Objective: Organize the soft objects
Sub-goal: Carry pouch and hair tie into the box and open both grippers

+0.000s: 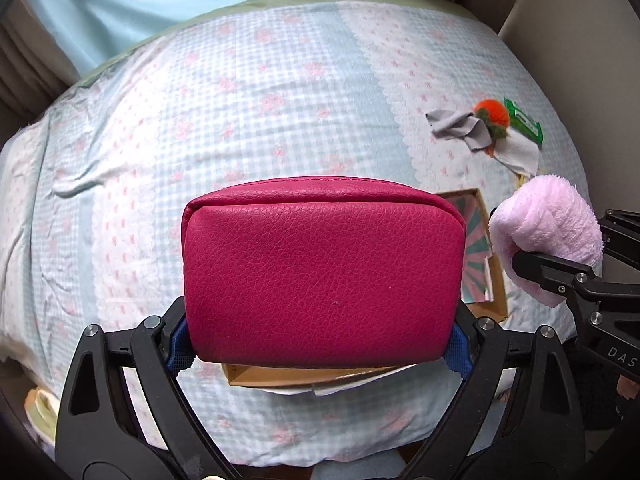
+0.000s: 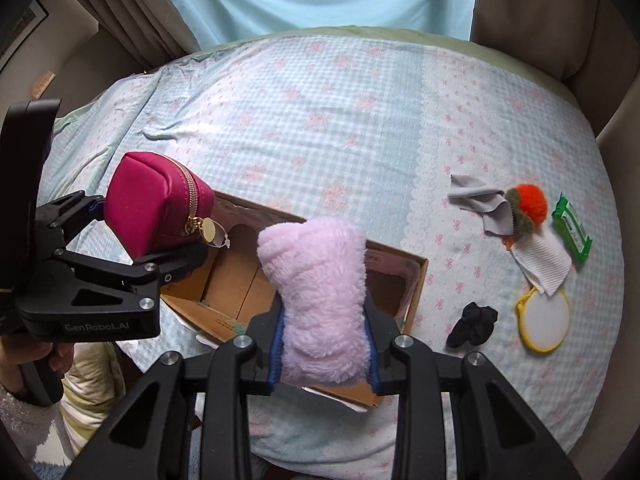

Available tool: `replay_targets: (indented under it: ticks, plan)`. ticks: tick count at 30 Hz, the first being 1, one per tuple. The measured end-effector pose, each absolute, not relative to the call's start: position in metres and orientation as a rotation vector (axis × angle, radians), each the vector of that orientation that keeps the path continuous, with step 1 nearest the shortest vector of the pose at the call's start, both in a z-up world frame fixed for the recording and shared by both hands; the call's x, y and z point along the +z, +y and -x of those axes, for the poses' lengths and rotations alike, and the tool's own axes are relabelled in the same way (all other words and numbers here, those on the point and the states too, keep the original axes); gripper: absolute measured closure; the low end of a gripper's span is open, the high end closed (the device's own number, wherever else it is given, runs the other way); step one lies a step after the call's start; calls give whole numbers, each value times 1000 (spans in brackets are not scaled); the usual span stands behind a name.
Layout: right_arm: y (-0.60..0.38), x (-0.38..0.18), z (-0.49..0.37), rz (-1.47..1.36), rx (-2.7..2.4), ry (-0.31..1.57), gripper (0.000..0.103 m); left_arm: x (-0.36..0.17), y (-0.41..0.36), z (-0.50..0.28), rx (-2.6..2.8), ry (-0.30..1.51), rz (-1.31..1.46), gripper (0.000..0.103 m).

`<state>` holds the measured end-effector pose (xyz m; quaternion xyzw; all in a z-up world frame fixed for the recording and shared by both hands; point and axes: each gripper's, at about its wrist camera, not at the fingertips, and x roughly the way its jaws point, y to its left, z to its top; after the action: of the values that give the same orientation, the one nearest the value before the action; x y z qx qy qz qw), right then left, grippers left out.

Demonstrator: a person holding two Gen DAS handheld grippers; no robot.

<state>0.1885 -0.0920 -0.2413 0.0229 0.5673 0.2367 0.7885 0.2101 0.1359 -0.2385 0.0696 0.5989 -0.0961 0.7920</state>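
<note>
My left gripper (image 1: 320, 340) is shut on a magenta leather pouch (image 1: 320, 272), its jaws wide apart across the pouch's width. The right wrist view shows the pouch (image 2: 156, 208) with its gold zipper, held above the left end of an open cardboard box (image 2: 236, 280). A fluffy pink towel bundle (image 2: 324, 300) is pinched at its waist by my right gripper (image 2: 324, 352), hanging over the box's middle. From the left wrist camera the pink bundle (image 1: 548, 236) appears at the right, and the box (image 1: 488, 264) peeks out behind the pouch.
On the checked bedspread (image 2: 320, 120) at the right lie grey cloths (image 2: 480, 200), an orange pompom (image 2: 528, 204), a green wipes pack (image 2: 570, 232), a white ribbed cloth (image 2: 544, 264), a yellow-rimmed round item (image 2: 544, 324) and a black sock (image 2: 474, 322). Curtains hang beyond the bed.
</note>
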Motion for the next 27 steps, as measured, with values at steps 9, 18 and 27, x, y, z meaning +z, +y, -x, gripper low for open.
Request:
replay_targets:
  ticks: [9,18,27]
  plan:
    - [-34,-341,-188,-12,455,1415,74,-350,142,-242,-307,1465,-220,10]
    - [-19,-390,-193,57,461,1484,56,-390,137,-260,-320,1552,-163,7]
    - [-21,-392,-180,49,499,1424,0,-389,135,-256,-280,1579,-177,0]
